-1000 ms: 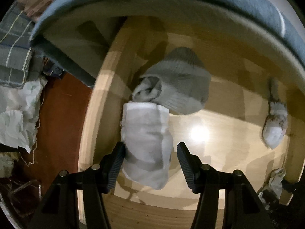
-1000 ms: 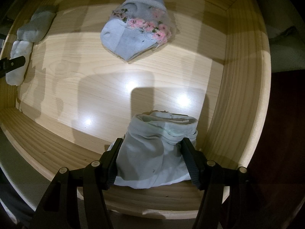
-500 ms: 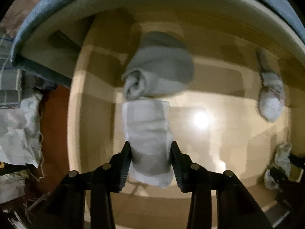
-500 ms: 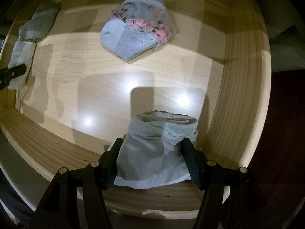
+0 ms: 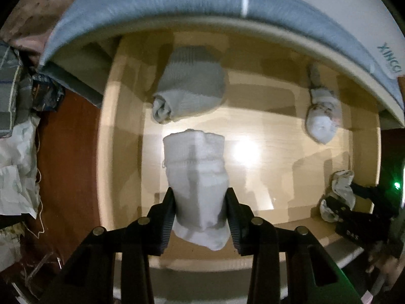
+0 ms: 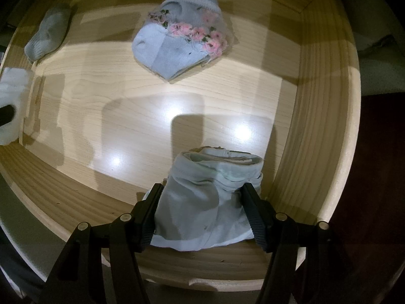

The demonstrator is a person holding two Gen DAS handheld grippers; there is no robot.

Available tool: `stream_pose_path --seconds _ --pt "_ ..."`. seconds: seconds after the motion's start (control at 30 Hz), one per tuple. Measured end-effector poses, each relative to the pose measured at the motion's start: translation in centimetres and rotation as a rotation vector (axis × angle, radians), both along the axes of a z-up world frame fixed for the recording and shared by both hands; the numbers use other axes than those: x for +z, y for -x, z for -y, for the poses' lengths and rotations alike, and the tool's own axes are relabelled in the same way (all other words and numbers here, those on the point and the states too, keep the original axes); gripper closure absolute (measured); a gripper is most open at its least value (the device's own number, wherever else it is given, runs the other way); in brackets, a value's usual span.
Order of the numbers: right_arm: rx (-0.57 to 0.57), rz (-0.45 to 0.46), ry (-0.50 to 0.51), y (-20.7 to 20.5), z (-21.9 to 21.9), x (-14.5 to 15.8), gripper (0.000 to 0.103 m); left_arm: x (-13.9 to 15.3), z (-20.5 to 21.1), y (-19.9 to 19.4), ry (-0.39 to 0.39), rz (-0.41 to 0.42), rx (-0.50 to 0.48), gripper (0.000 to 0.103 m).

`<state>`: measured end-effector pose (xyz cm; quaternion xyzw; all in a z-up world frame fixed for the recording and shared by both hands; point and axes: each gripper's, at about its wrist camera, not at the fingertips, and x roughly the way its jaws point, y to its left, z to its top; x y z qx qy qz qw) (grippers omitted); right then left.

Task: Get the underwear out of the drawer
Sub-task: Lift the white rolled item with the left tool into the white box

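The wooden drawer (image 5: 121, 131) (image 6: 326, 131) stands open. My left gripper (image 5: 201, 215) is shut on a folded white underwear roll (image 5: 196, 172) and holds it lifted above the drawer's left part; the roll also shows at the left edge of the right wrist view (image 6: 11, 106). My right gripper (image 6: 205, 210) is shut on a folded pale blue underwear (image 6: 210, 197) at the drawer's front right corner, over the front wall. That gripper and its bundle show in the left wrist view (image 5: 339, 197).
A grey rolled garment (image 5: 189, 93) (image 6: 46, 35) lies at the drawer's back left. A pale blue piece with pink flowers (image 6: 179, 43) (image 5: 321, 121) lies at the back right. A blue-edged mattress (image 5: 202, 2) overhangs the drawer. Crumpled cloth (image 5: 15, 167) lies on the floor at left.
My left gripper closed on the white roll and lifted it up and away from the grey garment. The right gripper stayed shut on the pale blue underwear, hardly moving.
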<state>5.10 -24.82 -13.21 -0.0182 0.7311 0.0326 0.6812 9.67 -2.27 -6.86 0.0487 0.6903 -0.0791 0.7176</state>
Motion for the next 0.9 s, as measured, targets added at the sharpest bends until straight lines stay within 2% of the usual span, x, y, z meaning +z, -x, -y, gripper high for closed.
stream_pose_path --seconds 0.17,0.47,0.57,0.7,0.9 --pt "0.0 -0.001 0.001 0.0 0.0 0.1 0.042 2.7 -0.6 1.3 0.028 0.056 -0.03 0.065" --pt "0.004 -0.003 0.007 0.2 -0.1 0.1 0.041 8.0 -1.9 3.0 0.056 0.248 -0.088 0.065" --pt "0.004 -0.003 0.008 0.2 -0.1 0.1 0.041 10.4 -2.2 3.2 0.073 0.326 -0.098 0.065" --pt "0.003 -0.004 0.01 0.2 -0.2 0.2 0.041 14.8 -2.4 3.2 0.093 0.471 -0.112 0.065" --pt "0.006 -0.006 0.013 0.3 -0.1 0.1 0.041 20.6 -1.8 1.7 0.112 0.634 -0.138 0.065"
